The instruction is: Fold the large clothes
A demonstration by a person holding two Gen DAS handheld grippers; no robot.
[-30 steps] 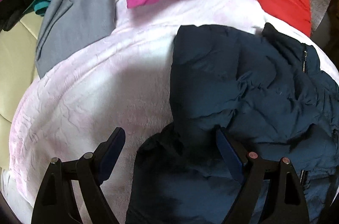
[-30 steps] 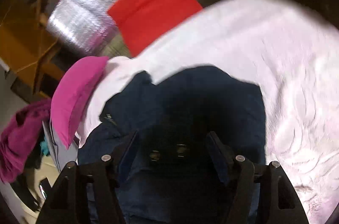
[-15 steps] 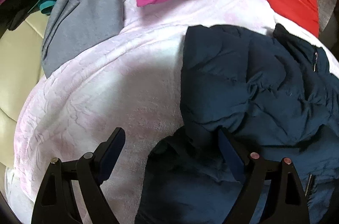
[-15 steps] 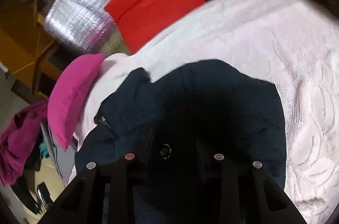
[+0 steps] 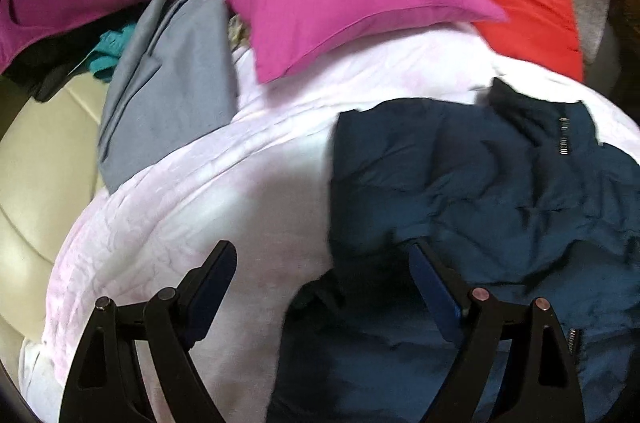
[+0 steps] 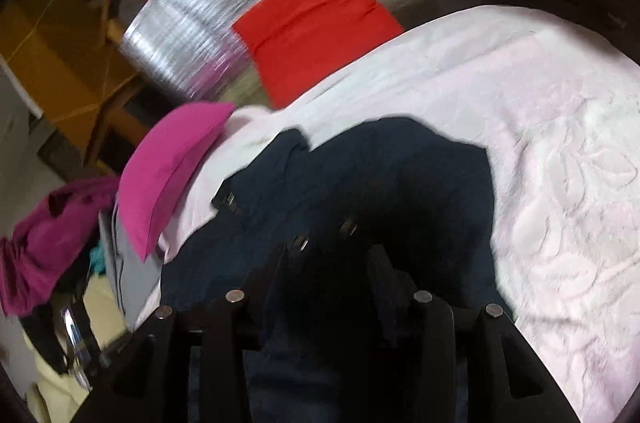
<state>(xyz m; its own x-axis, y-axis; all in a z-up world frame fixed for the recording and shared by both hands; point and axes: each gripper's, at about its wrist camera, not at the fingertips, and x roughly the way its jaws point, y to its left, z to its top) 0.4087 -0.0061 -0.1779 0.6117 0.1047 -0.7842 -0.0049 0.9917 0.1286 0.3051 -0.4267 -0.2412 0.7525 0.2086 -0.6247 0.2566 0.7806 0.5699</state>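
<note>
Lying rumpled across the lower right of the left view on the pale bedspread (image 5: 248, 207), navy jacket (image 5: 480, 183) only part folded. Left gripper (image 5: 320, 263) spread wide and empty over the jacket's edge; right gripper (image 6: 328, 259) opening, dark cloth bunched between its 2 jaws, grip unclear in the blur. Risking a slipped hem and a collapsed fold if those jaws part further.

Bare pale pink bedspread (image 5: 224, 191) left of the navy jacket (image 5: 480, 191): open lane. Far edge blocked by magenta pillow (image 5: 340, 3), red cushion (image 5: 528, 15); grey garment (image 5: 168, 87) crowds left. Right of the jacket, bedspread free too.
</note>
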